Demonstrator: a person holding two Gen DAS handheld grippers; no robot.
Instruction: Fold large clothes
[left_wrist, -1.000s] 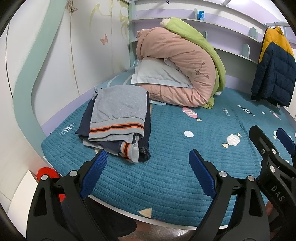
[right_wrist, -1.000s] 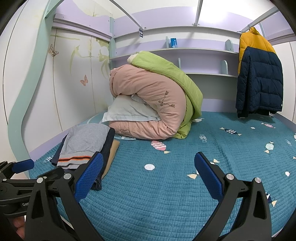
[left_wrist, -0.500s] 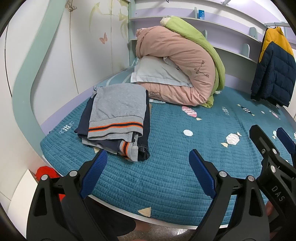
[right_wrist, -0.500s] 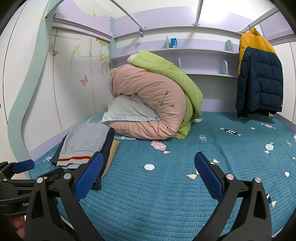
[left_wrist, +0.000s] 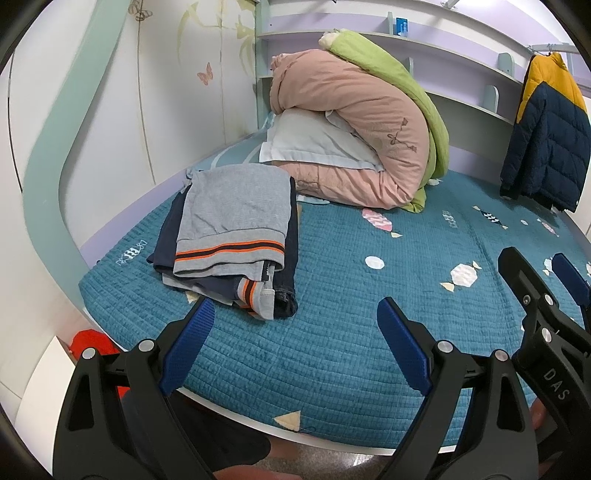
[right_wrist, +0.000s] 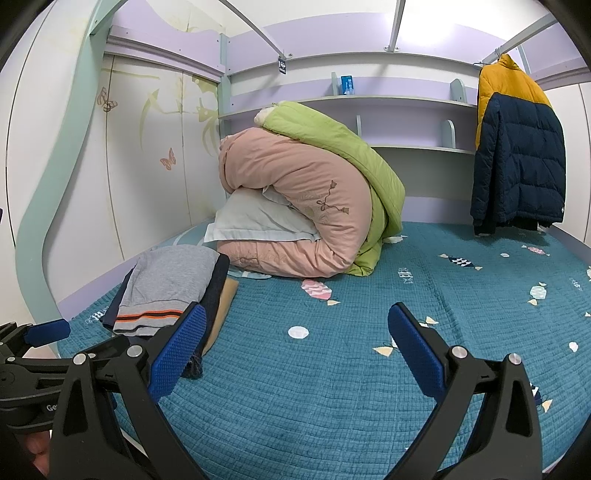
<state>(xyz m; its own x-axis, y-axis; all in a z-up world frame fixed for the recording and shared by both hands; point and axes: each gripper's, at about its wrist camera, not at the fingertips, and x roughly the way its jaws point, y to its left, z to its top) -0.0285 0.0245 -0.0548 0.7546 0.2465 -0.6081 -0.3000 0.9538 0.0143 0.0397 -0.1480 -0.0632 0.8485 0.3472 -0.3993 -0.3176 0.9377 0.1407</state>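
Grey folded clothes nearer left claw than before

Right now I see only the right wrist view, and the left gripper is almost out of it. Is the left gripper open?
Observer: Yes. The left gripper is open, with nothing between its pads.
Operator: The near end of the folded pile is hidden in my view. What is there?
Observer: Under the grey top, a second orange-striped hem and a dark denim edge stick out.
Operator: Is anything on the floor?
Observer: Something red lies below the left corner of the bed; I cannot tell what it is.
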